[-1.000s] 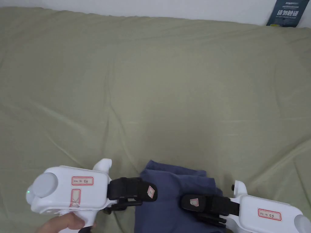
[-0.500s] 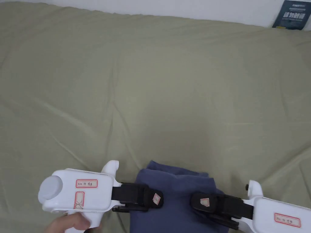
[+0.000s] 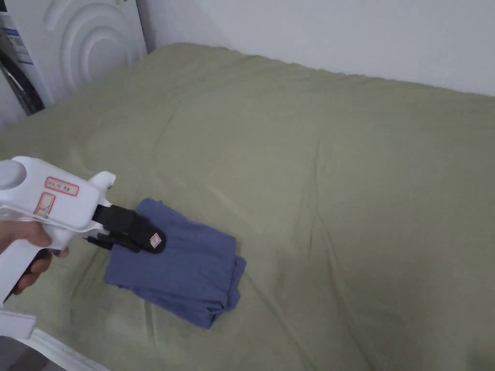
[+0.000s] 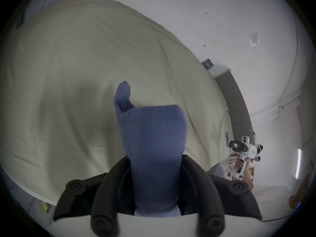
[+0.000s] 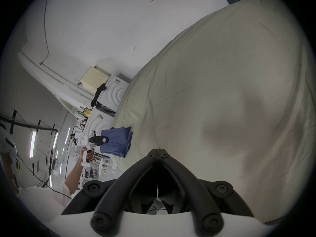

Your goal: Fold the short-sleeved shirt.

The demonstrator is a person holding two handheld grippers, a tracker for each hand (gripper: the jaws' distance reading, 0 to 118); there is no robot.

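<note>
Blue cloth, the folded shirt (image 3: 179,263), lies in a compact rectangle on the olive-green sheet of the bed (image 3: 309,159), near the bed's front edge and toward its left side in the head view. Its layered edges show at the right-hand corner, where several folds stack on one another.

The left gripper (image 3: 145,236) is held in the person's left hand (image 3: 24,241) and reaches over the shirt's upper left corner. In the left gripper view the blue fabric runs up between the two black jaws, which press on it from both sides, so this gripper is pinching the shirt (image 4: 152,138); a small flap of cloth sticks up beyond the main fold. The right gripper view shows the same hold from afar, with the shirt (image 5: 118,142) under the left gripper (image 5: 101,140).

The right gripper (image 5: 158,151) has its jaws pressed together at the tips with nothing between them, held above the bare sheet (image 5: 230,86) and well apart from the shirt. It can also be seen far off in the left gripper view (image 4: 234,145), held up by the other hand beyond the bed's end.

A white box with raised curved ridges (image 3: 82,43) stands at the bed's far left corner, against the pale wall (image 3: 338,34).
</note>
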